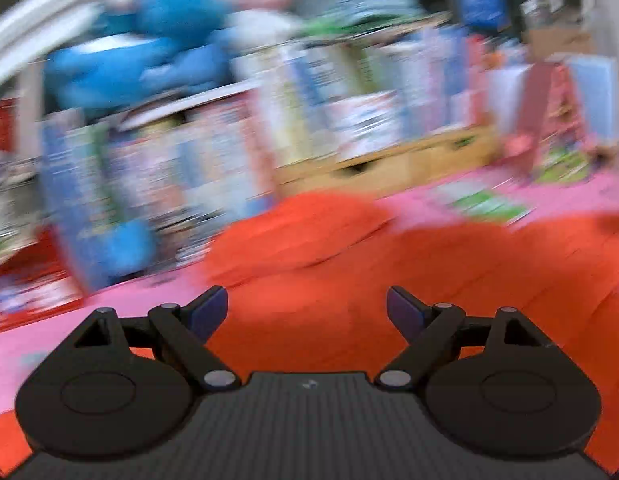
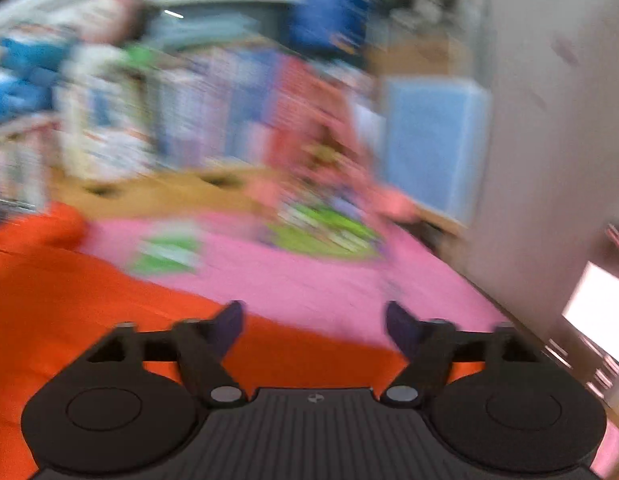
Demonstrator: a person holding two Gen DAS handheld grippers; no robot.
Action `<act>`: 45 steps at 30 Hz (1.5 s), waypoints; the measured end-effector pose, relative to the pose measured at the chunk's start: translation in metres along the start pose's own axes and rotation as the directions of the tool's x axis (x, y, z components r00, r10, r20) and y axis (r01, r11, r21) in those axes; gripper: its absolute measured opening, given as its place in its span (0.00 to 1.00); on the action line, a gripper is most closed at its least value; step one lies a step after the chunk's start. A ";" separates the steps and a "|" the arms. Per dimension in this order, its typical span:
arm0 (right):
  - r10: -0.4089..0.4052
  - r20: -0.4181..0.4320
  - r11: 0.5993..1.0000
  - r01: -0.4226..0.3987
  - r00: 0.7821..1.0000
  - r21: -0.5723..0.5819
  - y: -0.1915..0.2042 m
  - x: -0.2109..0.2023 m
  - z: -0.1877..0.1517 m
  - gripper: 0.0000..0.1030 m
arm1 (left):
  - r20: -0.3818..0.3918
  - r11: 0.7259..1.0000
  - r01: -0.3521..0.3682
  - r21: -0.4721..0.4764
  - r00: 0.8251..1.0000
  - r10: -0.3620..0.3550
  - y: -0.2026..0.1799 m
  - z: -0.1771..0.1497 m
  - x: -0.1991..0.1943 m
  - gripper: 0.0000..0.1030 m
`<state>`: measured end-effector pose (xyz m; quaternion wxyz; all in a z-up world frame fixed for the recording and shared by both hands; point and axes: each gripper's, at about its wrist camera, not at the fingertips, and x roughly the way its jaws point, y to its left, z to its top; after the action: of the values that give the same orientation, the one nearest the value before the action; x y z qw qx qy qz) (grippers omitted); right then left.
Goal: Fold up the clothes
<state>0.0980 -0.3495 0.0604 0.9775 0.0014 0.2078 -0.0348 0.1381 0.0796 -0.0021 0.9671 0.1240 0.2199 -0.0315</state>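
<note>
Left wrist view, left tool (image 1: 307,307) spread wide, empty, orange garment (image 1: 349,248) spread beneath and ahead, blurred.

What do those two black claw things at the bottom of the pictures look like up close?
Both look alike. The left gripper and the right gripper each have a matte black ribbed body, two round black discs at the sides, black link arms with silver pivot pins, and two dark purple-blue fingertips. No cables, hands or sleeves show.

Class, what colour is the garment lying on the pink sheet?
Orange garment, clearest in the left wrist view.
</note>
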 end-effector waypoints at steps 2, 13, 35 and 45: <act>0.150 0.026 0.988 -0.150 0.988 -0.032 0.041 -0.003 0.018 0.91 | -0.045 0.994 -0.110 -0.022 0.993 0.109 0.037 -0.025 -0.008 0.85; 0.627 -0.147 0.752 -0.644 0.765 -0.144 0.337 0.052 0.052 0.70 | -0.160 0.823 -0.503 -0.264 0.864 0.477 0.234 -0.103 -0.070 0.85; 0.540 -0.329 0.747 -0.621 0.775 -0.238 0.459 0.104 -0.027 0.76 | -0.214 0.561 -0.445 -0.698 0.877 0.430 0.332 -0.174 -0.075 0.10; 0.520 -0.339 0.755 -0.608 0.784 -0.247 0.462 0.106 -0.029 0.82 | -0.170 0.530 -0.576 -0.623 0.760 0.627 0.298 -0.181 -0.145 0.07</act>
<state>0.2141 0.1044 -0.0150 0.8921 -0.1013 0.3212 0.3011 -0.0334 0.4151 -0.0301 0.9064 -0.1475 0.1244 0.3758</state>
